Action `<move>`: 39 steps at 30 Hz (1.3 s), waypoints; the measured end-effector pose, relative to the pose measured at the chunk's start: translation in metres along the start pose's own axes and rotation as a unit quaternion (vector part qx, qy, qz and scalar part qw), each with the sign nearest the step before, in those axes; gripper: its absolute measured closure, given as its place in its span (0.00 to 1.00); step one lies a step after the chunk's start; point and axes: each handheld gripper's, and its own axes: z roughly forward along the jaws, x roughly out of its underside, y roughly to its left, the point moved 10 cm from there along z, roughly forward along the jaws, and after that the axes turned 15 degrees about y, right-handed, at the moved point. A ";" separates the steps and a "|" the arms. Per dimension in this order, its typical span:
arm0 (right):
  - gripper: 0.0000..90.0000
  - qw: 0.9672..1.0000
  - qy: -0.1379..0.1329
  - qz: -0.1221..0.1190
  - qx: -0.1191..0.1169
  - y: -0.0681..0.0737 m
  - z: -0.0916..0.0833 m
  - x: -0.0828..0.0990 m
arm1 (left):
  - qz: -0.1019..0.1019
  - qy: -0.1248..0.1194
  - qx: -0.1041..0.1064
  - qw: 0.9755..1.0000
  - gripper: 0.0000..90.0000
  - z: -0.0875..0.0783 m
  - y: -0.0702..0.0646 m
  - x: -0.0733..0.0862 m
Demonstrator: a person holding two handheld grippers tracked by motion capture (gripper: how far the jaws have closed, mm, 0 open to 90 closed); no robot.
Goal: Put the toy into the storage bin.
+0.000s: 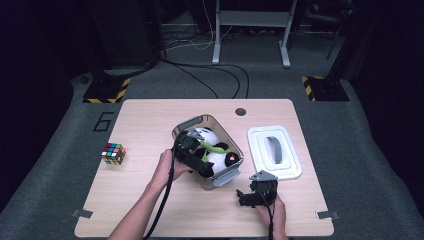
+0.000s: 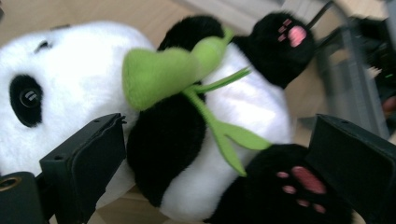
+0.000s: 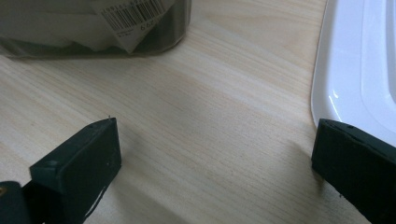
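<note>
A black-and-white panda plush (image 2: 187,140) with a green bamboo sprig (image 2: 159,74) lies inside a clear plastic bin (image 1: 234,172) with grey handles at the table's middle. My left gripper (image 1: 204,161) reaches down into the bin. In the left gripper view it (image 2: 219,154) stands open, jaws wide on either side of the panda's belly and lower paw. My right gripper (image 1: 244,199) rests low over bare wood near the front edge, right of the bin. It (image 3: 215,149) is open with nothing between the jaws.
A white bin lid (image 1: 274,151) lies flat to the right of the bin, and its edge (image 3: 355,70) sits close to my right jaw. The bin's corner with a barcode label (image 3: 130,18) is just ahead. A colour cube (image 1: 113,153) stands at the table's left.
</note>
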 end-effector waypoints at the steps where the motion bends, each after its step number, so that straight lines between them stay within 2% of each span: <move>1: 0.01 1.000 0.000 0.000 0.000 0.000 0.000 0.000 | 0.002 -0.002 0.000 1.000 0.05 -0.003 -0.001 0.000; 3: 0.01 1.000 0.000 0.000 0.000 0.000 0.000 0.000 | 0.005 -0.006 -0.003 1.000 0.05 -0.008 -0.003 0.001; 6: 0.01 1.000 0.000 0.000 0.000 0.000 0.000 0.000 | 0.012 0.018 -0.026 0.999 0.07 -0.003 0.000 0.006; 14: 0.01 1.000 0.000 0.000 0.000 0.000 0.000 0.000 | 0.002 0.018 -0.027 0.999 0.05 0.014 0.003 0.005; 15: 0.01 1.000 0.000 0.000 0.000 0.000 0.000 0.000 | 0.001 0.014 -0.027 1.000 0.05 0.014 0.002 0.005; 17: 0.01 1.000 0.000 0.000 0.000 0.000 0.000 0.000 | 0.005 -0.009 -0.017 1.000 0.06 0.008 -0.002 0.002; 20: 0.01 1.000 0.000 0.000 0.000 0.000 0.000 0.000 | -0.007 -0.046 0.003 0.999 0.05 -0.007 -0.006 0.000; 22: 0.01 1.000 0.000 0.000 0.000 0.000 0.000 0.000 | -0.011 -0.064 0.000 0.998 0.05 -0.020 -0.003 0.002; 23: 0.01 1.000 0.000 0.000 0.000 0.000 0.000 0.000 | -0.016 -0.074 0.000 0.997 0.05 -0.026 -0.001 0.003; 27: 0.01 1.000 0.000 0.000 0.000 0.000 0.000 0.000 | -0.026 -0.083 -0.019 0.996 0.05 -0.044 0.015 0.014; 30: 0.01 1.000 0.000 0.000 0.000 0.000 0.000 0.000 | -0.043 -0.094 -0.033 0.994 0.04 -0.057 0.031 0.025; 32: 0.01 1.000 0.000 0.001 0.000 0.000 0.000 0.000 | -0.055 -0.103 -0.041 0.992 0.03 -0.063 0.039 0.031; 36: 0.01 1.000 0.000 0.001 0.000 0.000 0.000 0.000 | -0.068 -0.102 -0.060 0.991 0.02 -0.071 0.057 0.046; 39: 0.01 1.000 0.000 0.001 0.000 0.000 0.000 0.000 | -0.081 -0.113 -0.069 0.988 0.02 -0.076 0.068 0.054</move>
